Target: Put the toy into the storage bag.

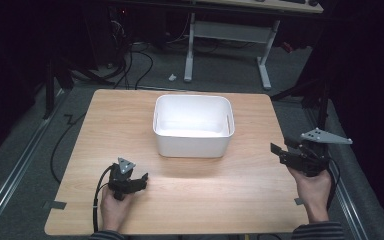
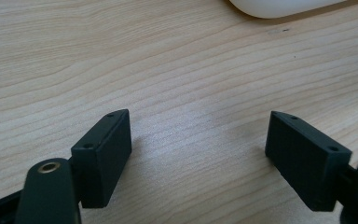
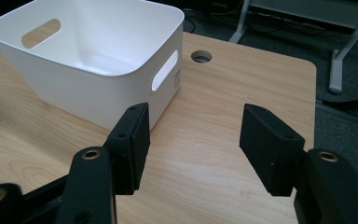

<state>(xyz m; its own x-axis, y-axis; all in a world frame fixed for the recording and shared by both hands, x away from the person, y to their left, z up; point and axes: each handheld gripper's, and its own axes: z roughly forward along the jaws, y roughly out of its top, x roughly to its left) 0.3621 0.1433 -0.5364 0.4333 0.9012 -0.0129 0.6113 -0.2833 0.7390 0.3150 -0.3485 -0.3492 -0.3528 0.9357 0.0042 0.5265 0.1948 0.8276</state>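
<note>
Behind both hands we see the white bin at the tabletop's middle. Our left hand-held gripper rests before it, jaws apart, empty; our right hand-held gripper hovers beside it, likewise parted and empty.

Obscured/cropped items

White bin: cut by top edge in left gripper view, rim unseen. Small white scrap on floor: too small to ID.
</note>
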